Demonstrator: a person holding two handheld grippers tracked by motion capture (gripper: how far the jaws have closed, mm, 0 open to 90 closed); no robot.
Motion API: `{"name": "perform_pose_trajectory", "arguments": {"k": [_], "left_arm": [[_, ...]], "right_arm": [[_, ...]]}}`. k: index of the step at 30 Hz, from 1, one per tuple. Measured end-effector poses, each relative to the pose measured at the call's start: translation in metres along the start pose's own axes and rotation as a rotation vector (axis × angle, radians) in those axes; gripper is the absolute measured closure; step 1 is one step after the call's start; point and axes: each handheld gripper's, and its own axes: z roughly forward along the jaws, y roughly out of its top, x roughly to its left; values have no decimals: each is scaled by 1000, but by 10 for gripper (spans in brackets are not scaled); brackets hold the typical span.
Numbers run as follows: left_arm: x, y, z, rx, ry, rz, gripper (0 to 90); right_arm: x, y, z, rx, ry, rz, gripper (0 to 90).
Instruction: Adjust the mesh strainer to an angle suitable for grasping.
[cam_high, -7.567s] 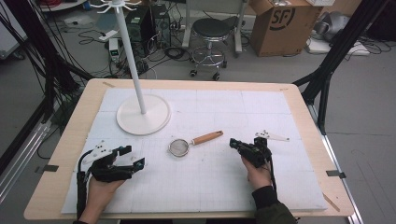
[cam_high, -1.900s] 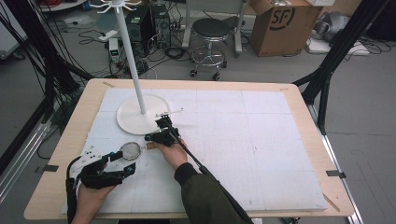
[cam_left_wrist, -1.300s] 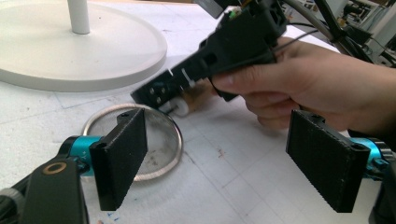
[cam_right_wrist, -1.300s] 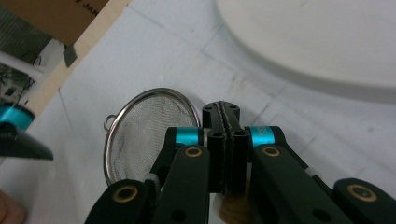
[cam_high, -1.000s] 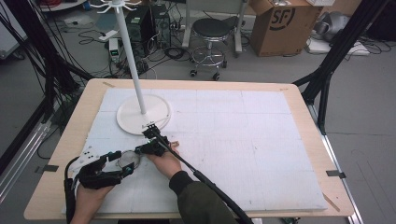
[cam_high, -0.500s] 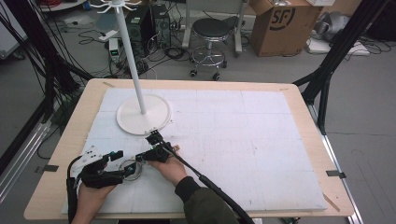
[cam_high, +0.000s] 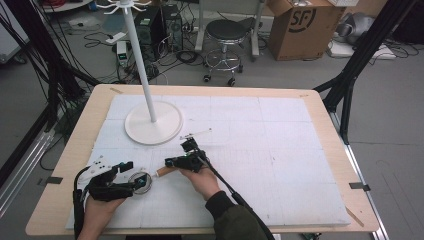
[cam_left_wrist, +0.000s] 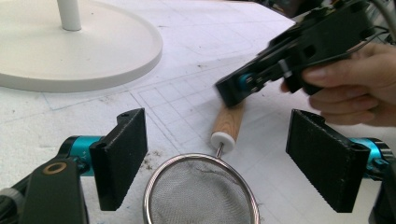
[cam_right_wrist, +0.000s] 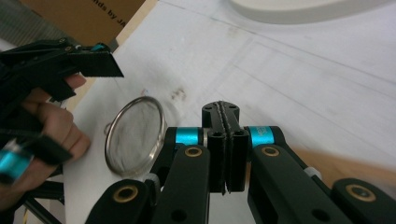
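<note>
- The little strainer could slide away. If the left gripper shuts on the round metal rim, the rim is thin and smooth, so it might pop out from between the two black jaws.
- The two grippers are close together. If the left one moves forward, it could bump the right gripper, which is over the wooden handle.
- The left gripper is spread wide. The mesh bowl of the strainer sits between its jaws, and neither jaw is touching it.
- The right gripper's jaws are pressed together with nothing between them, as its own view shows. It sits right above the handle; I cannot tell if it touches it.
- The strainer lies flat on the white mat, near the front left part of the table. Its handle points away from the left gripper.
- The white stand is farther back, well apart from both.
</note>
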Motion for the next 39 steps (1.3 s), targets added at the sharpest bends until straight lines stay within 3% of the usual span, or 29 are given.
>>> {"name": "perform_pose_trajectory", "arguments": {"k": [4,8,11,19,34,36,39], "left_arm": [[0,0,0,-1,0,2,212],[-1,1,2,-1,-1,2,212],[-1,1,3,4,-3,7,212],[1,1,2,2,-2,2,212],[0,1,4,10,-7,5,213],[0,1,4,15,-10,3,212],[0,1,5,13,-8,0,213]], "right_arm": [[-10,-12,-21,2,-40,9,897],[-20,-18,-29,8,-67,28,897],[-23,-18,-27,21,-91,25,897],[-36,-15,-23,-18,-101,60,897],[-39,-8,-21,-36,-126,61,893],[-38,-9,-21,-39,-129,57,865],[-37,-9,-23,-43,-118,45,699]]}}
